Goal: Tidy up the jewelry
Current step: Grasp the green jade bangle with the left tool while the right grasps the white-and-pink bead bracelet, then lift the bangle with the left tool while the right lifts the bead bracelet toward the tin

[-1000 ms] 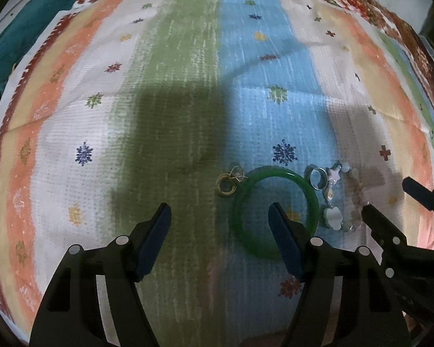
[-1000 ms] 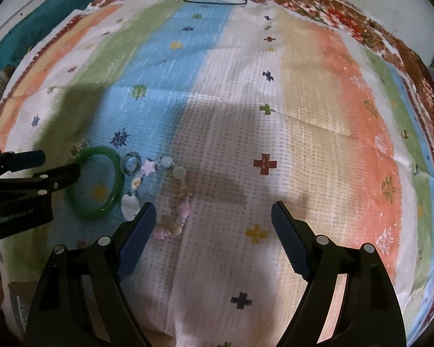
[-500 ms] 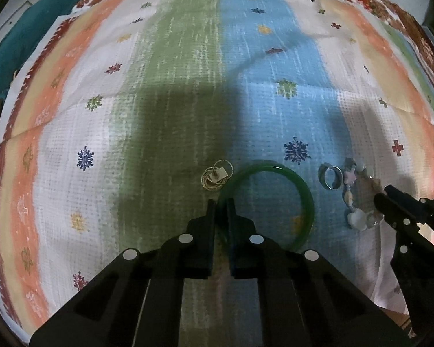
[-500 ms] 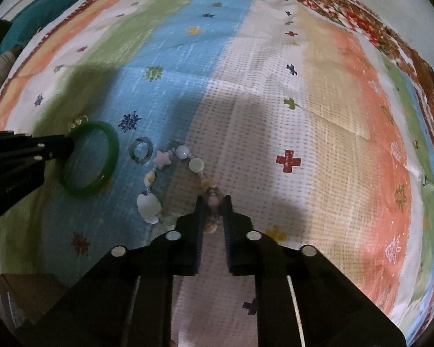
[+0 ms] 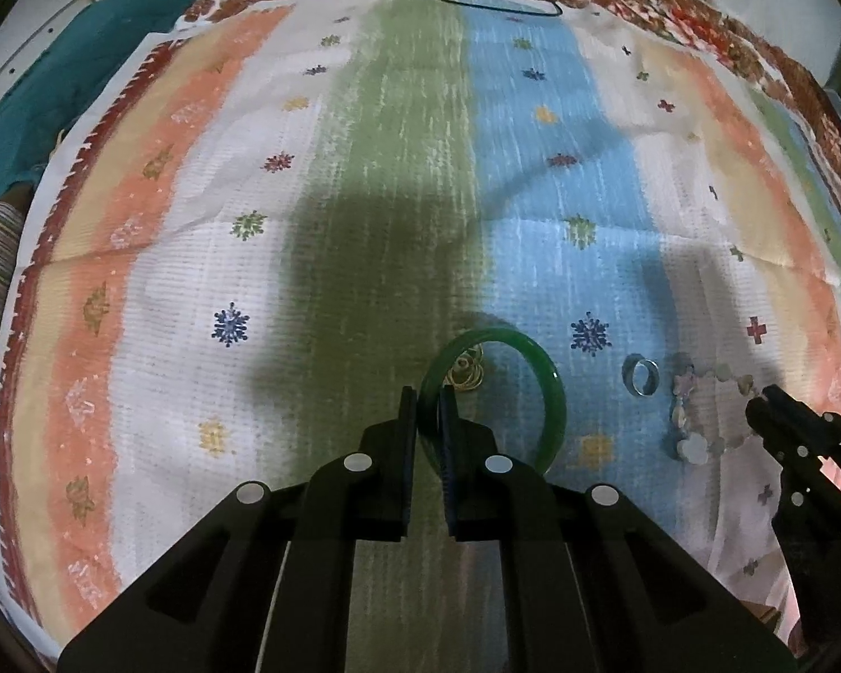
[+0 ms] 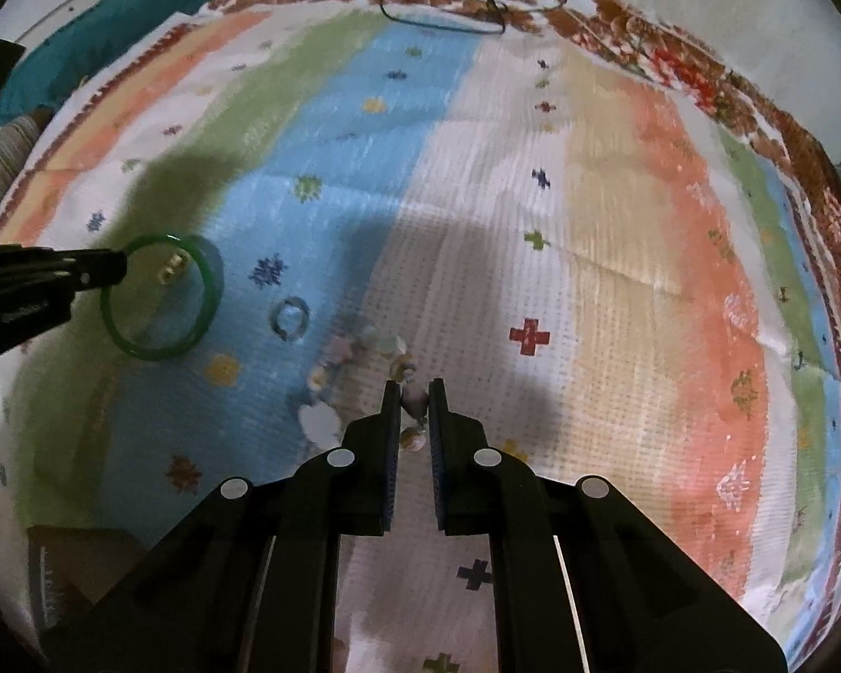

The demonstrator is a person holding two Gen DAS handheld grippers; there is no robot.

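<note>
My left gripper is shut on the rim of a green bangle and holds it tilted up off the striped cloth; it also shows in the right wrist view. Gold earrings lie on the cloth, seen through the bangle. My right gripper is shut on a pastel beaded bracelet with a white shell charm. A silver ring lies between bangle and bracelet.
A dark cord necklace lies at the cloth's far edge. A teal cloth is bunched at the far left. A brown box corner sits at the near left in the right wrist view.
Both grippers closed, the left on the bangle and the right on the bracelet. The bangle has since lifted off the cloth and now frames the earrings.
</note>
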